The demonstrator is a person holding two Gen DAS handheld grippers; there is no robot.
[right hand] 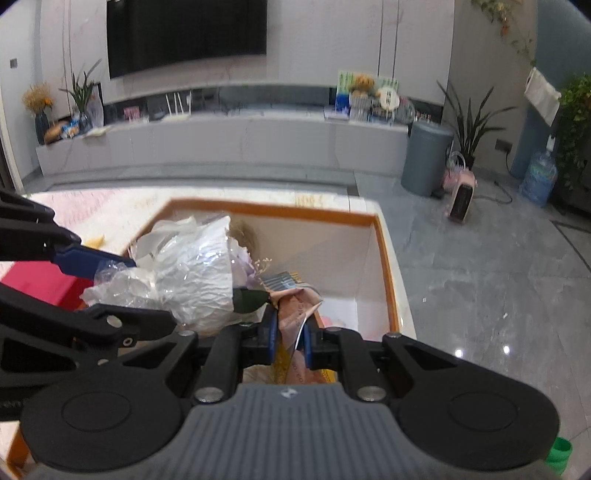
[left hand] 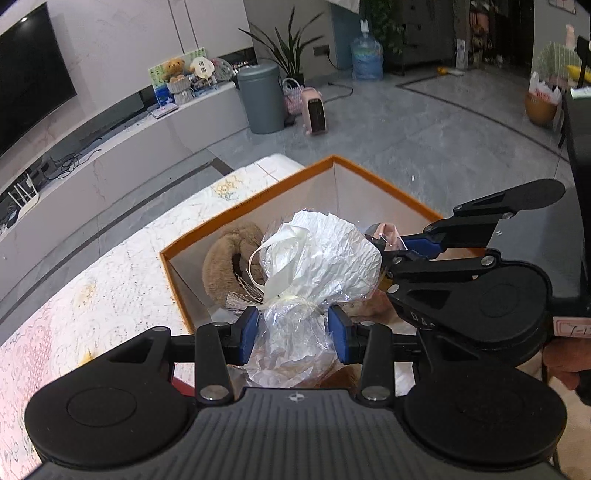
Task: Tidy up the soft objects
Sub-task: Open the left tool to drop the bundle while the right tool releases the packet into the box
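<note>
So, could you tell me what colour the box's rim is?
Orange rim, white walls inside; clearest in the left wrist view.

A home living room: wall television [right hand: 186, 31] upper centre, low media console [right hand: 221, 144], potted plant [right hand: 471, 125], grey tiled floor [right hand: 498, 277].

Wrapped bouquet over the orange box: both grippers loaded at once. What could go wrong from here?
1. The left gripper pinches the wrapped bouquet only by its crinkly cellophane neck; the film could slip or tear.
2. The right gripper holds a thin pink packet right beside the bouquet; the two may snag inside the orange box.
3. The brown plush already lies below, so the bouquet may land on it.
</note>
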